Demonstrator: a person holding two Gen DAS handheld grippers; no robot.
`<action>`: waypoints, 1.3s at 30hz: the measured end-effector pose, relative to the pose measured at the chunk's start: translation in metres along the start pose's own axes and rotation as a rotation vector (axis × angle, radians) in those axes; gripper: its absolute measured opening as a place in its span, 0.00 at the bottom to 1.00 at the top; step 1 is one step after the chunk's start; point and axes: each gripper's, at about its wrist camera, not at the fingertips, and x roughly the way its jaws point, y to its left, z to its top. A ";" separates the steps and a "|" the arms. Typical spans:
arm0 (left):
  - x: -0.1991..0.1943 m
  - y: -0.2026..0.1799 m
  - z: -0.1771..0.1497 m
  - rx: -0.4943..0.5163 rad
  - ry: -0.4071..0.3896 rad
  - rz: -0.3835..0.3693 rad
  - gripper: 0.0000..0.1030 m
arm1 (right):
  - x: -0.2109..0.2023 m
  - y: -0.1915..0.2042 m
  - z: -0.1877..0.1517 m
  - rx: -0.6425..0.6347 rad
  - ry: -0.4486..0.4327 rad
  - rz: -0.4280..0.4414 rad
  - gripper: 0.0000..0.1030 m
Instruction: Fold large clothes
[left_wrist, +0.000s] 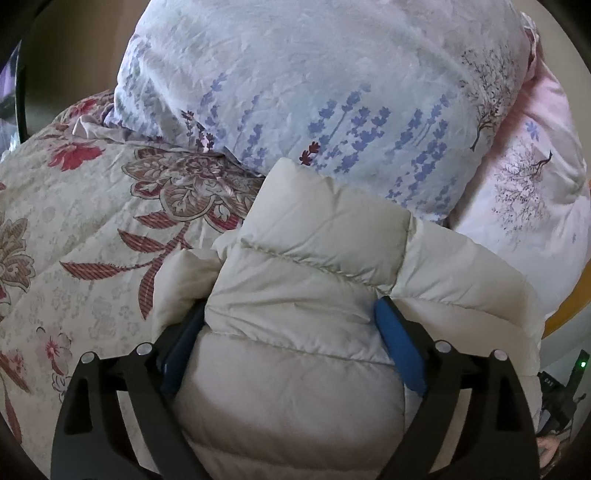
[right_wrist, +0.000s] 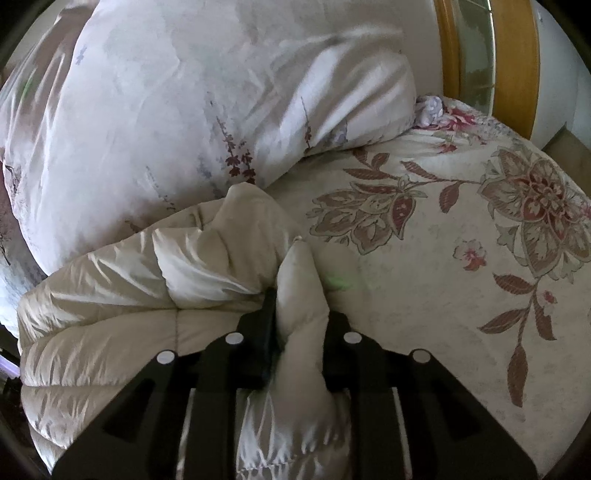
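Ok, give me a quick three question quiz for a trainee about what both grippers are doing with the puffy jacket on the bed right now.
1. True or false: the left gripper is shut on a thick bunch of the cream puffer jacket.
2. Multiple choice: the right gripper pinches A) the floral bedspread, B) a fold of the jacket, C) nothing.
3. Fill in: behind the jacket lies a bulky pale duvet printed with ____ flower sprigs.

Key: 1 true; 2 B; 3 blue.
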 end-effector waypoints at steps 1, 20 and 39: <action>-0.002 0.001 0.000 -0.004 0.001 -0.008 0.88 | 0.000 -0.001 0.001 0.002 0.006 0.014 0.22; -0.084 0.001 -0.044 0.078 -0.001 -0.145 0.88 | -0.077 -0.011 -0.050 -0.108 0.008 0.163 0.33; -0.133 0.038 -0.065 -0.042 -0.021 -0.205 0.87 | -0.116 -0.060 -0.065 0.116 0.020 0.261 0.72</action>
